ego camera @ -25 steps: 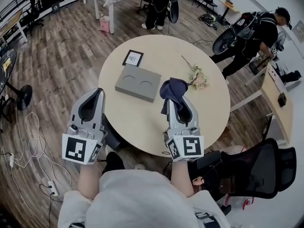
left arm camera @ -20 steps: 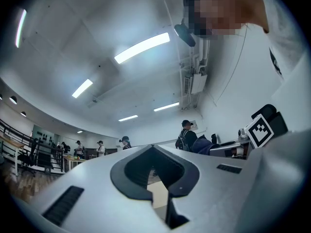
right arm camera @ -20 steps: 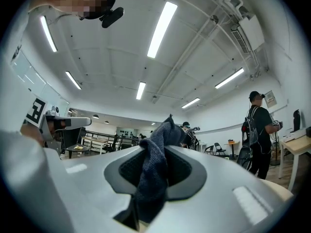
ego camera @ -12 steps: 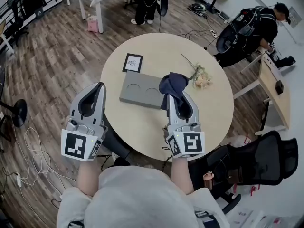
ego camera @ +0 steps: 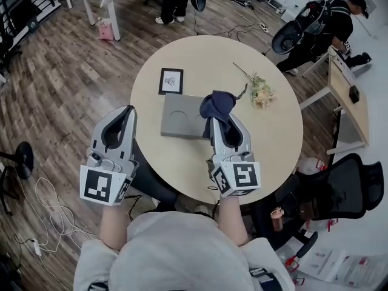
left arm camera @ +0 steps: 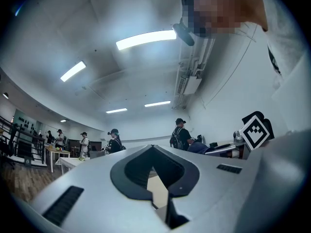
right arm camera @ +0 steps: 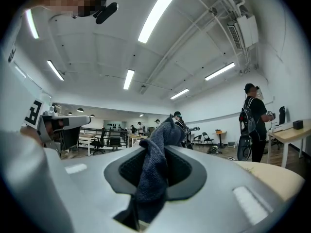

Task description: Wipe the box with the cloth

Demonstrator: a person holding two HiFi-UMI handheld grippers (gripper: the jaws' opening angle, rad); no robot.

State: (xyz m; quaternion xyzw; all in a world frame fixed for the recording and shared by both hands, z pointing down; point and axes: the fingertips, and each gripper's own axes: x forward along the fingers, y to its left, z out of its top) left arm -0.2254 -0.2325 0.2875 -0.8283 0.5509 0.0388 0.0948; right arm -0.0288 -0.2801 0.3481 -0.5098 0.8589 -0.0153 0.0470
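Head view. Seen from above: round beige table (ego camera: 276, 156) on a wood floor. Near its middle, grey box (ego camera: 179, 115) with two round recesses in the top. Just beyond the box, small black picture frame (ego camera: 170, 81); to the right, well apart from the box, dried flower sprig (ego camera: 257, 93). Right gripper (ego camera: 220, 123) held over the table, pointing away, clamped on a dark blue cloth (ego camera: 217, 107). Cloth bunched over the right end of the box; contact with the box not discernible. Left gripper (ego camera: 123, 115) at the near left rim of the table, apart from the box, carrying nothing. In the far right corner, a person (ego camera: 327, 20) in dark clothes; at near right, a black office chair (ego camera: 339, 190).

Left gripper view. Left gripper (left arm camera: 153, 152) closed, tips together, nothing between them; a strip of the table (left arm camera: 156, 187) visible through the hollow behind the tips. Beyond, a large room with ceiling lights and several people standing.

Right gripper view. Right gripper (right arm camera: 166, 148) pressed tight on the cloth (right arm camera: 154, 171), a fold standing up above the tips, the remainder hanging down between the pads. At right, edge of the table (right arm camera: 272, 176) and a standing person (right arm camera: 255, 123).
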